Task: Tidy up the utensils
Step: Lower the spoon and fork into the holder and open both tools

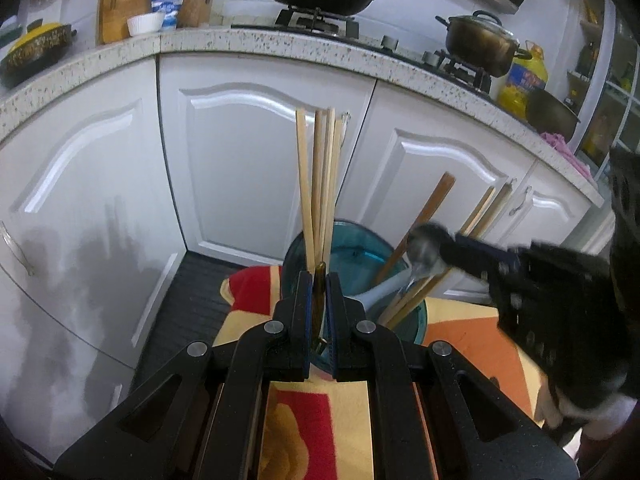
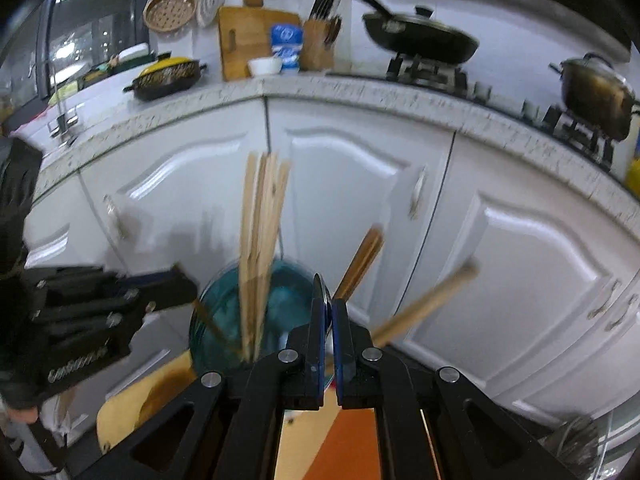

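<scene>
While clamped, chopsticks [image 1: 318,184] above left tool [image 1: 319,280]

My left gripper [image 1: 319,280] points forward and down, jaws drawn nearly together on a thin dark stem, the blue pads [image 1: 308,312] pressing its sides. My right gripper [image 2: 327,308] tilts down the same way, jaws clamped on the thin edge of something metal, probably a spoon, though blur hides its shape. From the left camera my right gripper [image 1: 432,246] reaches in from the right edge; from the right camera my left gripper [image 2: 176,284] enters from the left edge.
</scene>
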Demonstrator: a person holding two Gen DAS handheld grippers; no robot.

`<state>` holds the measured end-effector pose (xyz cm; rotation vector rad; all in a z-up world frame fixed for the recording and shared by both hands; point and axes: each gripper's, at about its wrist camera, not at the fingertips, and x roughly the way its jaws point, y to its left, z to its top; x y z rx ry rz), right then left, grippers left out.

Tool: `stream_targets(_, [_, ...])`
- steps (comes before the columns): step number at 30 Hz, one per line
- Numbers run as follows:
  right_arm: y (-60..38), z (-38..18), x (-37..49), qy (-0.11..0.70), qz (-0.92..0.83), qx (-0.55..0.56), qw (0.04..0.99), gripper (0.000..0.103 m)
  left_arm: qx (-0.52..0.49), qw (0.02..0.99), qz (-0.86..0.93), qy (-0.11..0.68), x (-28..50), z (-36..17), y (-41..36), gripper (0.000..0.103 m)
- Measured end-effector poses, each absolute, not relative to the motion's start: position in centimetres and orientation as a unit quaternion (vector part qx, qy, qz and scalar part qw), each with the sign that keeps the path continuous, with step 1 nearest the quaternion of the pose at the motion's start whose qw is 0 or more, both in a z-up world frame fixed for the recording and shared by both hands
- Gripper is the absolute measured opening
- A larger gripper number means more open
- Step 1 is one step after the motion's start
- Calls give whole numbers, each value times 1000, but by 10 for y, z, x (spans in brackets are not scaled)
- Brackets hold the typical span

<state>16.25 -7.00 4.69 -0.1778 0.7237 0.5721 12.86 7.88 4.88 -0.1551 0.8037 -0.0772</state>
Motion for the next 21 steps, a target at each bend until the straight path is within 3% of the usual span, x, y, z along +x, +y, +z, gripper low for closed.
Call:
stream_targets(8, [-92,31,157,382,282,-32,879,6,-74,915,-33,396,125,43,69,7])
stream_targets(10, [-99,33,155,383,282,-21,879,12,-80,915,-32,394,124,44,70,17])
stream_targets(12, [-105,35,150,382,283,-12,880,17,-88,915,-32,392,121,45,71,35])
stream_targets(14, [-109,38,146,380,284,-6,881,19,-93,915,-33,390,118,47,71,43])
stream_targets(19, [-115,40,136,378,283,4,881,21,-83,919,-28,385,106,52,65,52])
stream_targets(21, [-116,40,132,376,281,6,883,26,-76,921,-22,381,101,54,62,52])
